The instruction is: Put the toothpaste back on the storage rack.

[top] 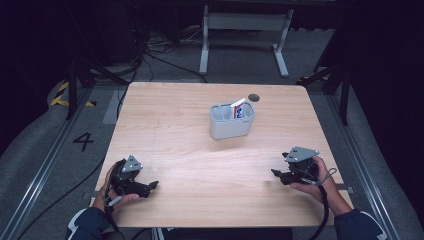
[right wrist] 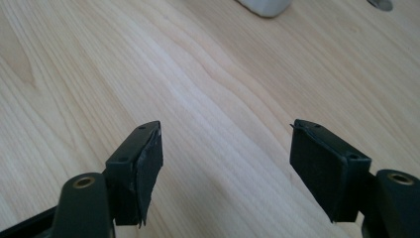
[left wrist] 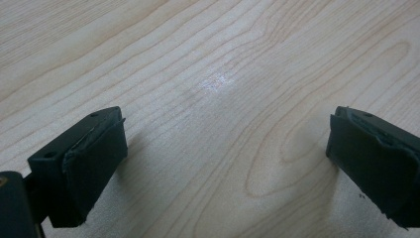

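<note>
Both grippers, left gripper and right gripper, sit low in frame with fingers spread and empty, grey caddy with a packet upper centre of counter; a careless reach risks tipping it.

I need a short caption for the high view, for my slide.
Two open hand-held grippers, left and right, rest near a wooden table's front edge; grey holder behind.

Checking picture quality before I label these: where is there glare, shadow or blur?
High view: sharp on the table, surroundings very dark. Left gripper view: a small glare spot on the wood, soft shadows beside the left gripper. Right gripper view: the grey container at the top edge is blurred; right gripper sharp.
</note>
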Tool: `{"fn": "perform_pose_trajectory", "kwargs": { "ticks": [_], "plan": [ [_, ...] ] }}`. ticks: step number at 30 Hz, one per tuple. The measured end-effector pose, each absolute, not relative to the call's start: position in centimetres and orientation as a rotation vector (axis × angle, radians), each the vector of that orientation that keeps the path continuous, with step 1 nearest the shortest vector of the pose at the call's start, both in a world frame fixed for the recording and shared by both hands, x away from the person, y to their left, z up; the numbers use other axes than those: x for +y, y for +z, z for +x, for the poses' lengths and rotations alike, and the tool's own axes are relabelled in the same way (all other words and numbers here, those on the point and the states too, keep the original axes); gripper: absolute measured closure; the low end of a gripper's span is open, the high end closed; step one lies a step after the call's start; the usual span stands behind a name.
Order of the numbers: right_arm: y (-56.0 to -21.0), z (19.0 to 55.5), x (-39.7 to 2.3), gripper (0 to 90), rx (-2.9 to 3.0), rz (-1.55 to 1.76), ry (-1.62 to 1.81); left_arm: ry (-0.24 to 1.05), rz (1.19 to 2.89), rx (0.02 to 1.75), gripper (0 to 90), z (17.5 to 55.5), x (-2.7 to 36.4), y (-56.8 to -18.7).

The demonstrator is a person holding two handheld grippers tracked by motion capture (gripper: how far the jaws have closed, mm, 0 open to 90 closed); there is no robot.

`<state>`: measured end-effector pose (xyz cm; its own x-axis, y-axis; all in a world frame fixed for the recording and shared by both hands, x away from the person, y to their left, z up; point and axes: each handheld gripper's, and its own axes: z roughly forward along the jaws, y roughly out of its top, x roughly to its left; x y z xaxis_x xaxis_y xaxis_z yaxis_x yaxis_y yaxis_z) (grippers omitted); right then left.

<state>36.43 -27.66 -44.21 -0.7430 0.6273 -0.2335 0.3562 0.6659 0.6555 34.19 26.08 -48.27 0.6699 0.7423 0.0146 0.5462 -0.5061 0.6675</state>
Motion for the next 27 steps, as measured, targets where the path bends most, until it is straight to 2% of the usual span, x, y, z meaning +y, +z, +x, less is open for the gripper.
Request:
{"fn": "perform_pose_trajectory", "kwargs": {
  "ticks": [27],
  "plan": [
    [-47.1, 32.7, -36.0, 29.6, 2.344, 1.038, 0.874, 0.399, 2.240, 0.991, 2.7, 34.2, 26.1, -48.3]
  ]
}}
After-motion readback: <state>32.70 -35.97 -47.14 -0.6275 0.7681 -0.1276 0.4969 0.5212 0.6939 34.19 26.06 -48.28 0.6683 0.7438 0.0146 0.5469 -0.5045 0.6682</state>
